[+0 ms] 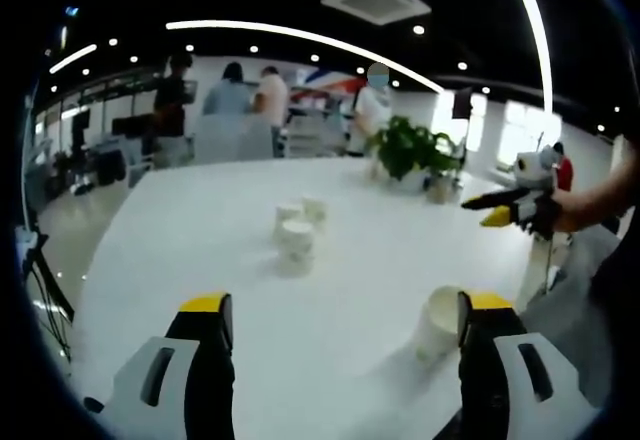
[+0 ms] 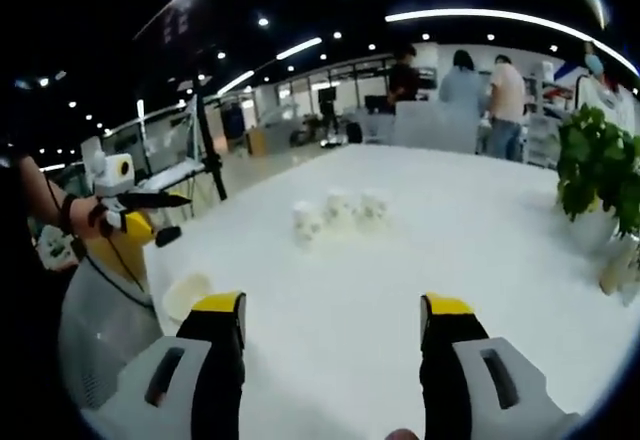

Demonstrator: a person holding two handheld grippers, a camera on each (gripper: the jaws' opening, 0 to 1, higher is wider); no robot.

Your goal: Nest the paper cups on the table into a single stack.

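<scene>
Left gripper: jaws spread wide, nothing held. One paper cup lies tipped on the white table, just inside the right-hand jaw. A cluster of upright cups stands further ahead, well apart from the jaws.

Right gripper: jaws likewise wide apart, empty. The cluster sits ahead of it; the tipped cup lies beside its left-hand jaw, near the table edge. Potted plant at far right.

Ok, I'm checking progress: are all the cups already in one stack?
No: in the left gripper view a lone cup stands near the table edge, apart from the cluster of cups at the middle.
</scene>
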